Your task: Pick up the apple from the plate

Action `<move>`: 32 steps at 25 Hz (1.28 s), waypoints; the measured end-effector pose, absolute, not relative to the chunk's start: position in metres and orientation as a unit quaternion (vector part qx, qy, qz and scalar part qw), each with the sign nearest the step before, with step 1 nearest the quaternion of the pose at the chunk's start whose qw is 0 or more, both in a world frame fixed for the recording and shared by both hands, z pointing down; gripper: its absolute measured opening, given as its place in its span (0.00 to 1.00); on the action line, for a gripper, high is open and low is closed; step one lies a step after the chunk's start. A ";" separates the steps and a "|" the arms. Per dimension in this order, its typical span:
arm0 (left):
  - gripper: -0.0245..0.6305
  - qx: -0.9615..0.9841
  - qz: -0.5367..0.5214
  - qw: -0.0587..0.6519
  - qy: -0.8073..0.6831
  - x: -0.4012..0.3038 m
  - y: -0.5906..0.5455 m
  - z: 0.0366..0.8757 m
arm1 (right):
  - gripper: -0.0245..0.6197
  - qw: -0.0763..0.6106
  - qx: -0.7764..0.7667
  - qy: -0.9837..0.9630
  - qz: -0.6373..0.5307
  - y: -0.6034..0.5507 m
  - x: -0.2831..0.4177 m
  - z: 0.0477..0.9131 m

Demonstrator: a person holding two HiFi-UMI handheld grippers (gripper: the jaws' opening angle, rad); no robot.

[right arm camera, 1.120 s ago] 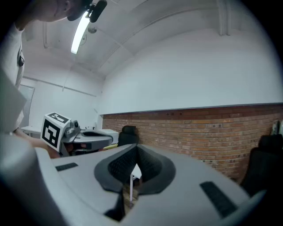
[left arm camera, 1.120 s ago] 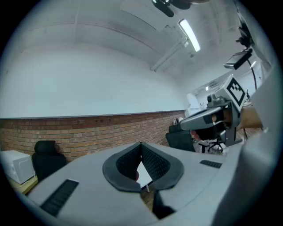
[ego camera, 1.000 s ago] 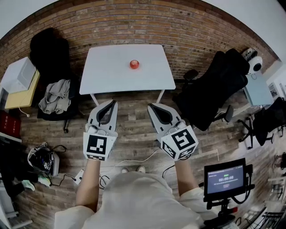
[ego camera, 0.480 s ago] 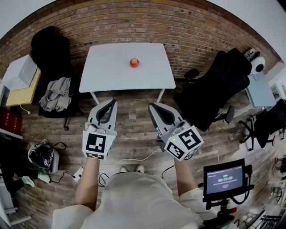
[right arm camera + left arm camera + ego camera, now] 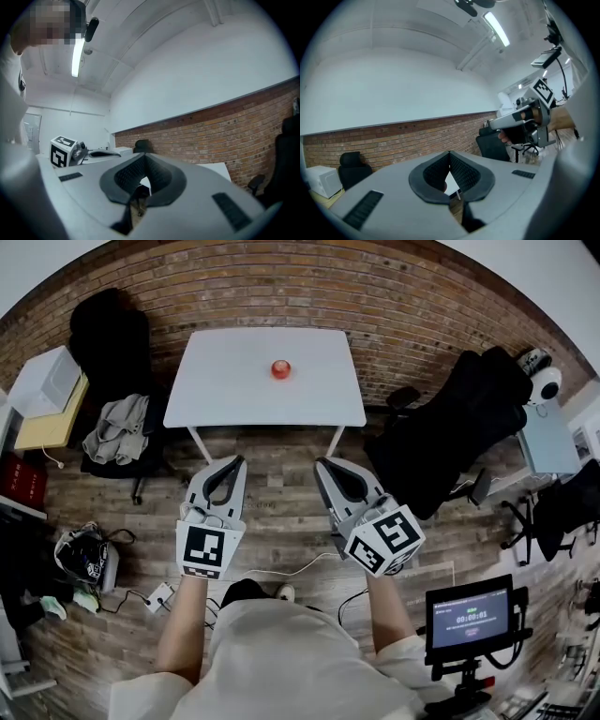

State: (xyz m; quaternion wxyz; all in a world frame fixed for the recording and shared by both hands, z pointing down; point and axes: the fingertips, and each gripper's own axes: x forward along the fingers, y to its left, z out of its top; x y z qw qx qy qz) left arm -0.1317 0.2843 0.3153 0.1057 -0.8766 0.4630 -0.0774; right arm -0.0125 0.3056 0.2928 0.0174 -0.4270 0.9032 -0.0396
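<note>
A red apple (image 5: 280,368) sits near the middle of a white table (image 5: 216,390), far ahead of both grippers; I cannot make out a plate under it. My left gripper (image 5: 236,461) is held over the wooden floor short of the table's front edge, jaws shut and empty. My right gripper (image 5: 322,463) hangs level beside it, also shut with nothing in it. In the left gripper view the pads (image 5: 461,171) meet at the tips, with a sliver of the table behind them. In the right gripper view the pads (image 5: 159,173) also meet at the tips.
A black office chair (image 5: 441,442) stands right of the table. Left of it are a chair draped with grey clothes (image 5: 117,432) and a yellow cabinet (image 5: 47,423) with a white box on it. A screen on a stand (image 5: 469,615) is at lower right. Cables and a bag (image 5: 84,559) lie on the floor.
The person has stepped a little toward the table, carrying both grippers along. The right gripper's marker cube has rolled slightly. Both pairs of jaws stay shut.
</note>
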 end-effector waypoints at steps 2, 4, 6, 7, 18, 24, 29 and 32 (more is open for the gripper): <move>0.04 -0.878 -0.080 0.110 0.458 -0.128 0.288 0.317 | 0.04 0.016 -0.423 0.905 -0.039 0.308 -0.013 0.296; 0.04 -0.879 -0.082 0.110 0.456 -0.124 0.290 0.318 | 0.04 0.026 -0.432 0.901 -0.027 0.310 -0.010 0.292; 0.04 -0.880 -0.084 0.109 0.455 -0.119 0.289 0.318 | 0.04 0.038 -0.440 0.897 -0.016 0.312 -0.003 0.286; 0.04 -0.880 -0.084 0.110 0.454 -0.117 0.288 0.318 | 0.04 0.042 -0.441 0.896 -0.014 0.311 0.000 0.284; 0.04 -0.883 -0.074 0.098 0.452 -0.109 0.226 0.330 | 0.04 0.023 -0.429 0.903 -0.007 0.261 0.002 0.296; 0.04 -0.889 -0.063 0.099 0.443 -0.103 0.168 0.329 | 0.04 0.015 -0.440 0.898 -0.008 0.206 0.006 0.295; 0.04 -0.890 -0.060 0.092 0.443 -0.105 0.107 0.329 | 0.04 0.025 -0.446 0.894 -0.027 0.146 0.009 0.291; 0.04 -0.890 -0.059 0.090 0.443 -0.110 0.077 0.326 | 0.04 0.026 -0.441 0.897 -0.022 0.117 0.003 0.286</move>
